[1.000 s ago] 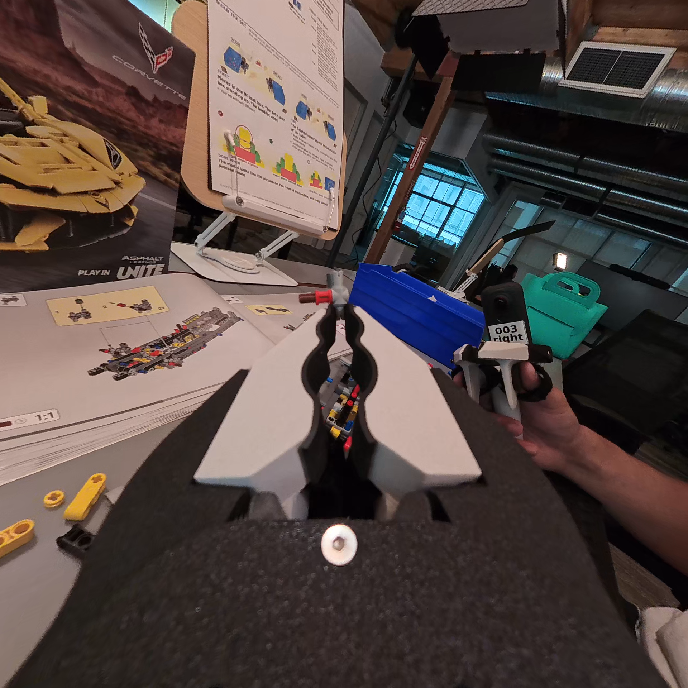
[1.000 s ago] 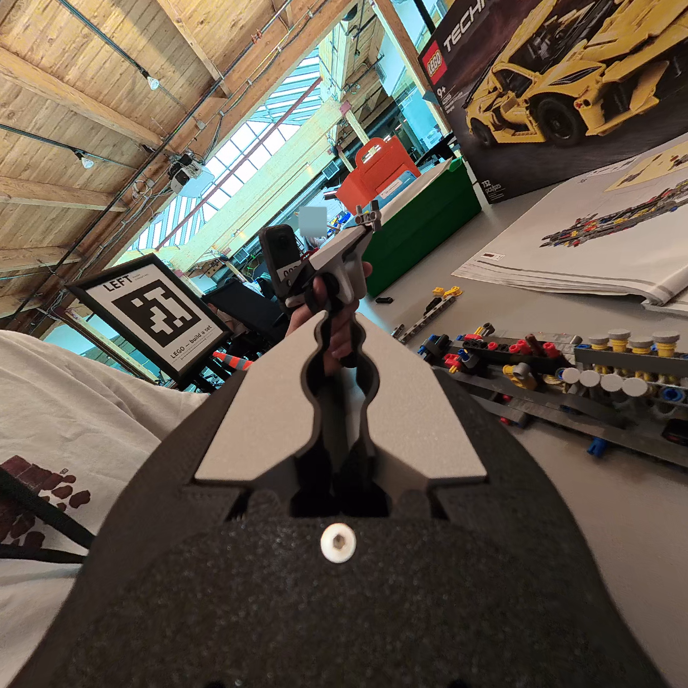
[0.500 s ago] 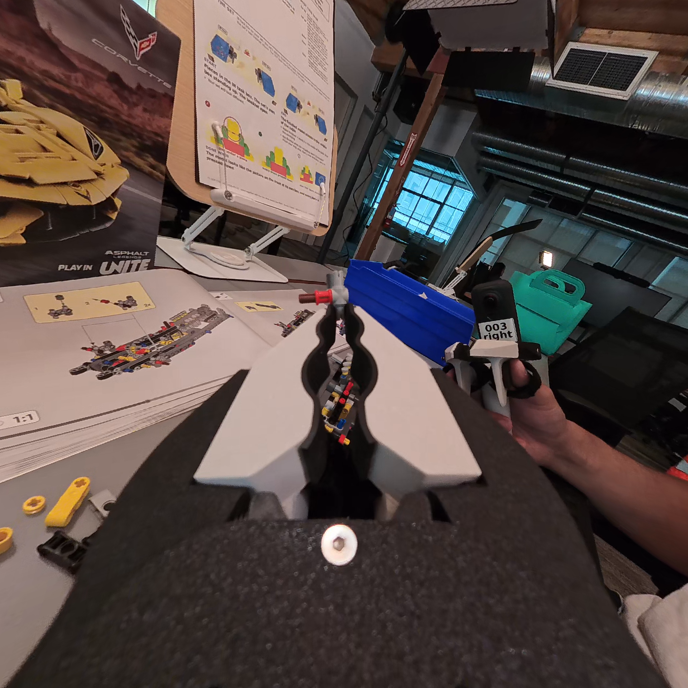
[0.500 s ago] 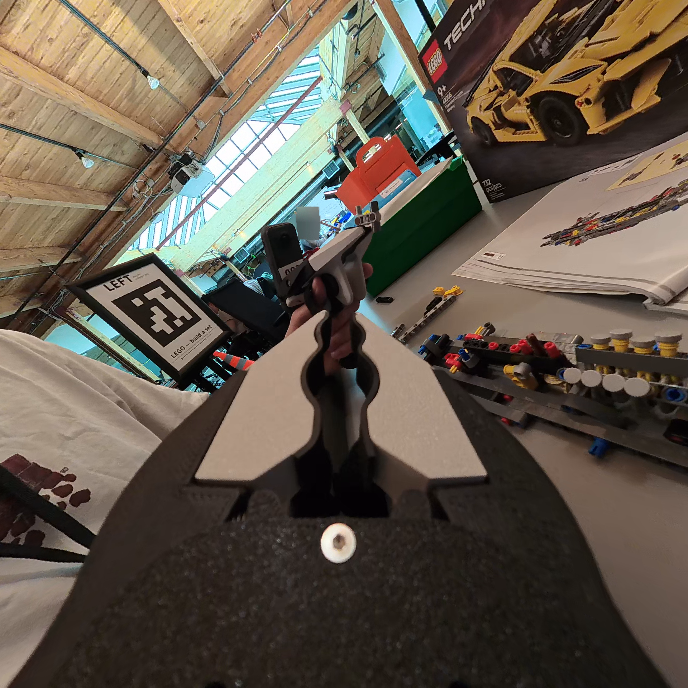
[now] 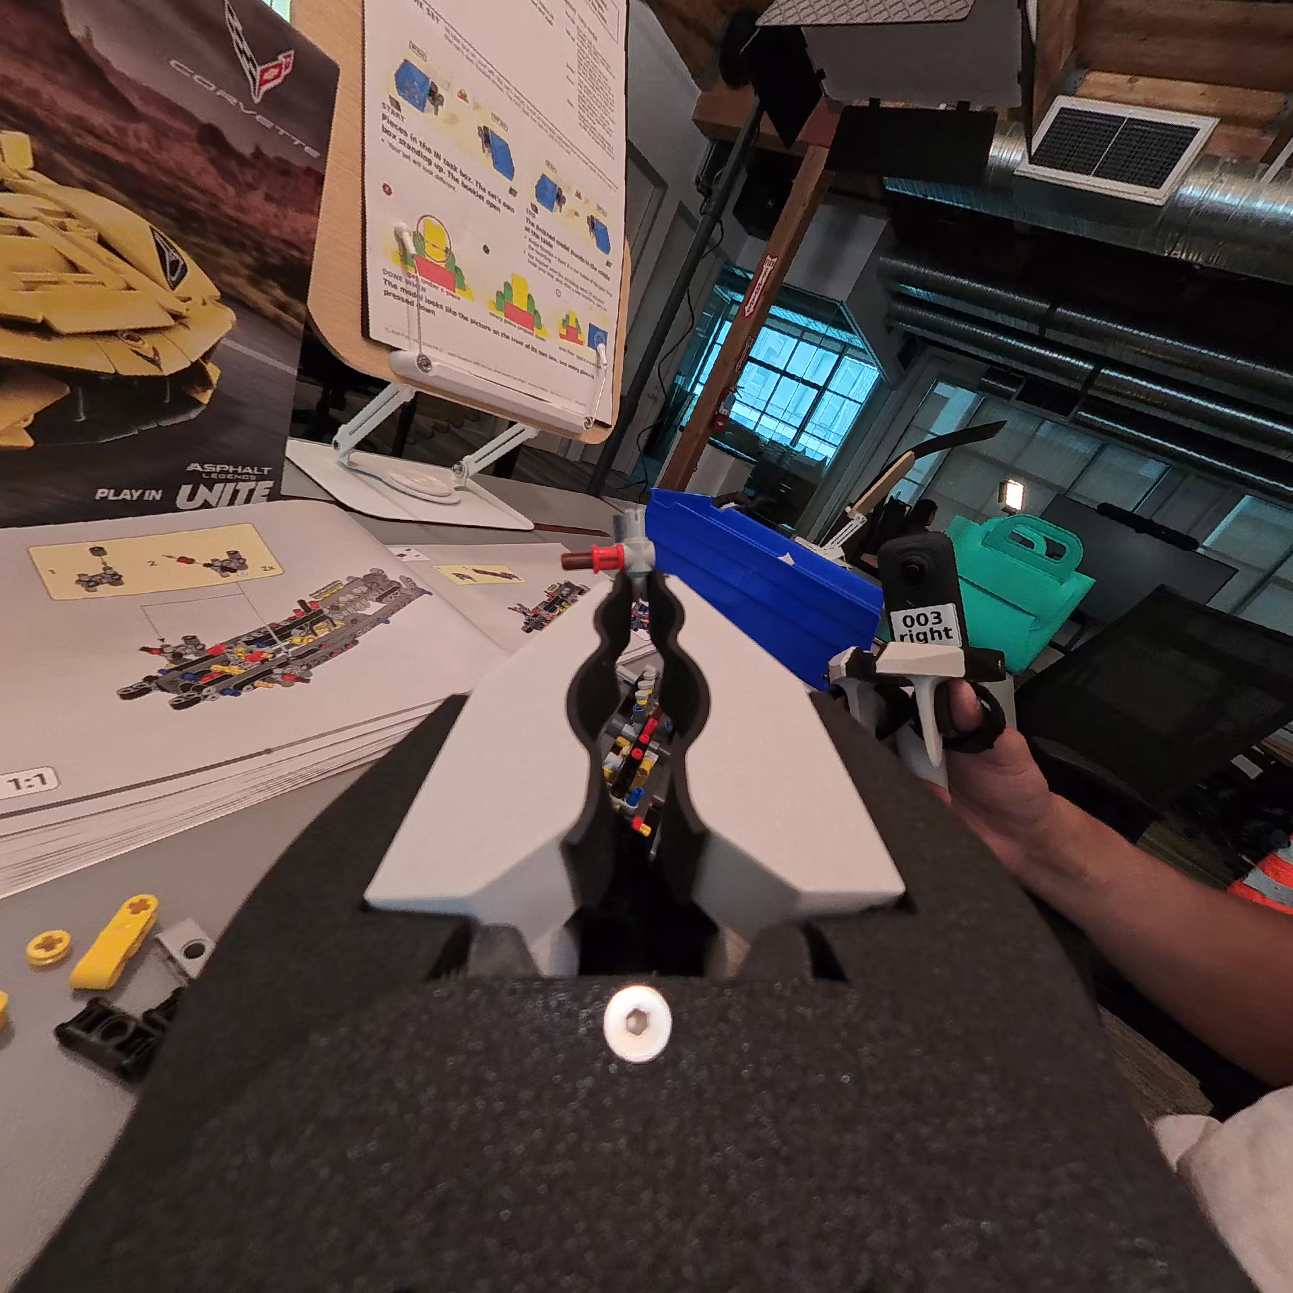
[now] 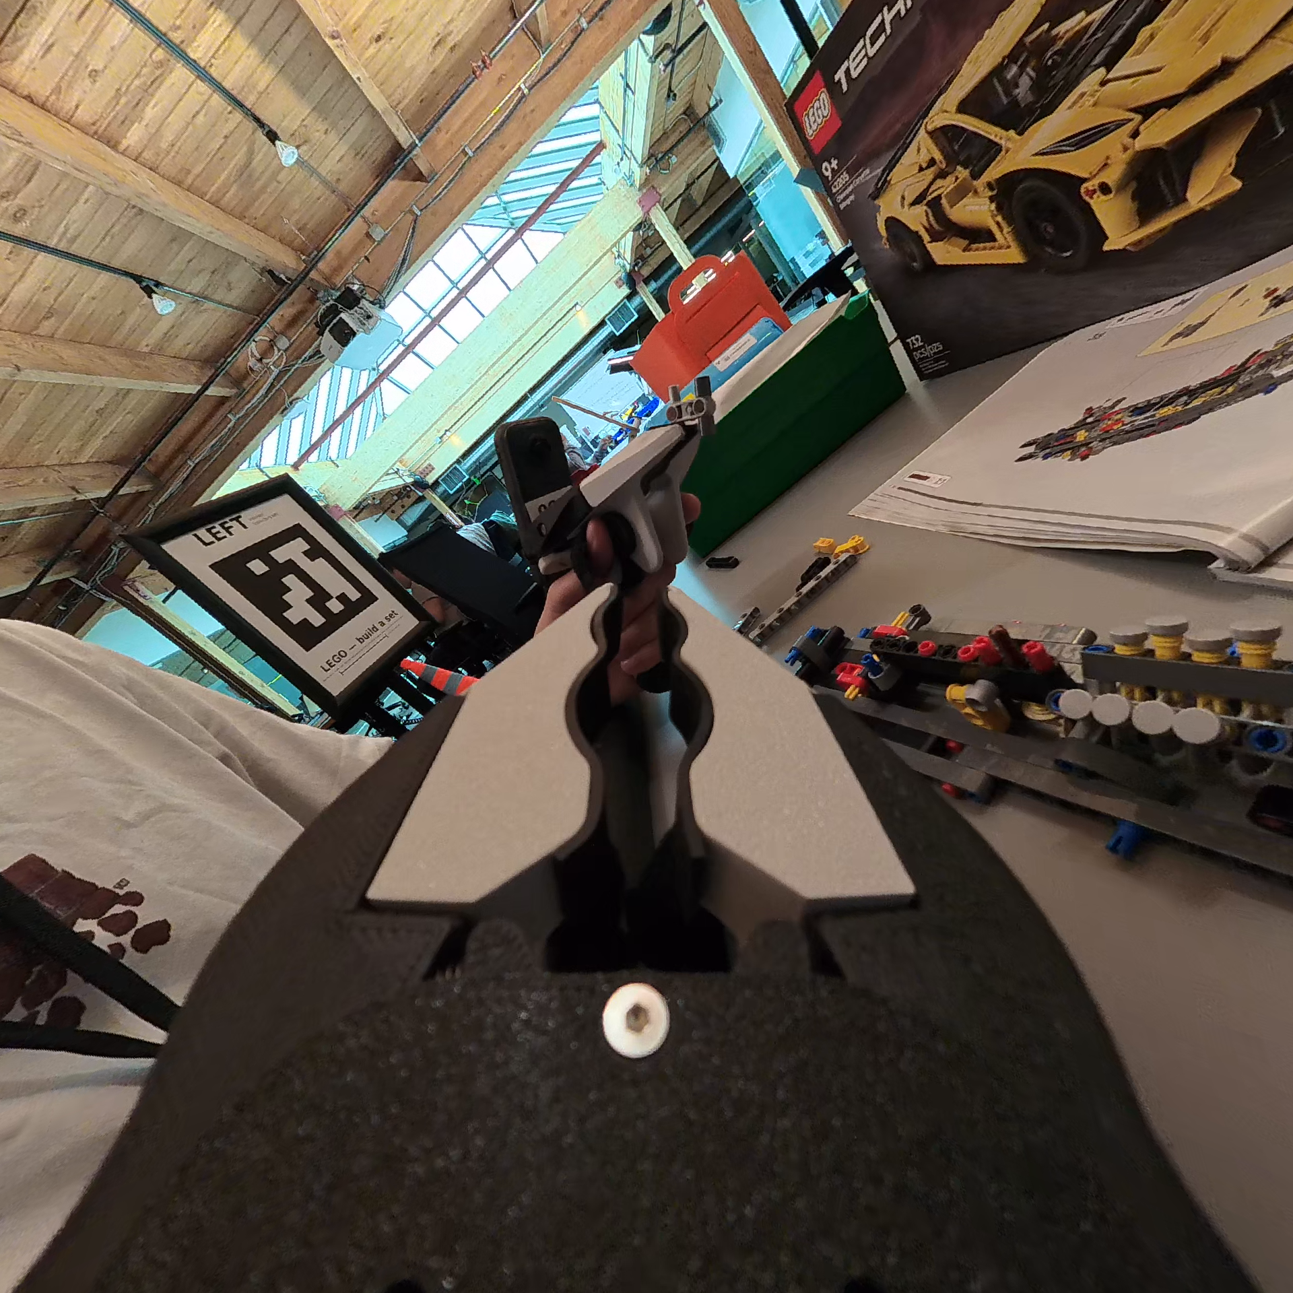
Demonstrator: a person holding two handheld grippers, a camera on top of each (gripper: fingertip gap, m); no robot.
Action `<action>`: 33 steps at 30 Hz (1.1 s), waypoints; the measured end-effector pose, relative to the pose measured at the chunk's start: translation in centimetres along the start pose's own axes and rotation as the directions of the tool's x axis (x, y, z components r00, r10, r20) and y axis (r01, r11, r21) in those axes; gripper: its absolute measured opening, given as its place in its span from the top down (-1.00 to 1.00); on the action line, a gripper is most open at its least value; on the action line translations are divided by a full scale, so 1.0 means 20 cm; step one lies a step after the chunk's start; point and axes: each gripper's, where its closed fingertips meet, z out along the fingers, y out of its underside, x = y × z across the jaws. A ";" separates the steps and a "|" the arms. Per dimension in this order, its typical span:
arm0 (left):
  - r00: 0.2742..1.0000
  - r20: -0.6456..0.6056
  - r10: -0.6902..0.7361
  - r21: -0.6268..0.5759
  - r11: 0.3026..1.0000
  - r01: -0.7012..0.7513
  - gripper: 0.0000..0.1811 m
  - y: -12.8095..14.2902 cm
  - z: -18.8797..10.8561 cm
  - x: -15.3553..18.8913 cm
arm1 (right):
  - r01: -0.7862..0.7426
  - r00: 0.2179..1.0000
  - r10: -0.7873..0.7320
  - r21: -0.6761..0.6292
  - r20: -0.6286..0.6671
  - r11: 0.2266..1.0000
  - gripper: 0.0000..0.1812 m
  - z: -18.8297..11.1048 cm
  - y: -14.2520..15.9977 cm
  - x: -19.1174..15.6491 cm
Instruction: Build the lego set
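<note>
My left gripper [image 5: 635, 584] is shut on a small grey connector [image 5: 633, 549] with a red and brown pin sticking out to the left, held in the air above the table. It also shows in the right wrist view [image 6: 689, 427], held by a hand, with the connector [image 6: 689, 407] at its tips. The partly built dark grey chassis [image 6: 1049, 707], with many coloured pins, lies on the table to the right; a strip of it [image 5: 633, 755] shows between my left fingers. My right gripper [image 6: 637, 595] is shut and empty, pointing toward the left one.
The open instruction booklet [image 5: 245, 651] lies behind, with the set's box [image 5: 140, 245] and a sheet on a stand [image 5: 490, 210]. A blue bin [image 5: 755, 595], a green bin [image 6: 790, 420], a long grey beam [image 6: 804, 595], and loose yellow [image 5: 112, 944] and black [image 5: 112, 1028] pieces are around. About 12 centimeters separates my left fingertips from my right.
My left gripper has drifted slightly to the right with the connector still in it. The right gripper has hardly moved.
</note>
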 end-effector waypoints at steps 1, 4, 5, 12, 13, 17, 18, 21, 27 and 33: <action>1.000 -0.002 -0.002 -0.002 1.000 0.002 0.96 0.00 0.00 0.00 | -0.001 1.000 0.001 -0.001 0.001 1.000 0.92 0.00 0.00 0.00; 1.000 -0.002 -0.002 -0.002 1.000 0.002 0.96 0.00 0.00 0.00 | 0.000 1.000 0.000 0.000 0.000 1.000 0.92 0.00 0.00 0.00; 1.000 -0.003 -0.002 -0.003 1.000 0.002 0.96 0.00 0.00 0.00 | -0.001 1.000 0.001 0.000 0.001 1.000 0.92 0.00 0.00 0.00; 1.000 -0.005 -0.007 -0.007 1.000 0.007 0.96 0.01 0.00 0.00 | -0.001 1.000 0.001 0.001 0.002 1.000 0.92 0.00 0.00 0.00; 1.000 -0.005 -0.007 -0.007 1.000 0.007 0.96 0.01 0.00 0.00 | 0.000 1.000 0.000 0.001 0.001 1.000 0.92 0.00 0.00 0.00; 1.000 -0.006 -0.006 -0.009 1.000 0.006 0.96 0.01 0.00 0.00 | -0.003 1.000 0.003 -0.002 0.002 1.000 0.92 0.00 0.00 0.00; 1.000 -0.005 -0.006 -0.008 1.000 0.005 0.96 0.01 0.00 0.00 | -0.002 1.000 0.002 -0.002 0.002 1.000 0.92 0.00 0.00 0.00; 1.000 -0.004 -0.007 -0.007 1.000 0.007 0.96 0.01 0.00 0.00 | -0.001 1.000 0.001 -0.001 0.001 1.000 0.92 0.00 0.00 0.00; 1.000 -0.004 -0.006 -0.008 1.000 0.006 0.96 0.01 0.00 0.00 | 0.001 1.000 -0.001 -0.001 0.000 1.000 0.92 0.00 0.00 0.00; 1.000 -0.004 -0.006 -0.009 1.000 0.006 0.96 0.01 0.00 0.00 | 0.002 1.000 -0.002 -0.001 0.000 1.000 0.92 0.00 0.00 0.00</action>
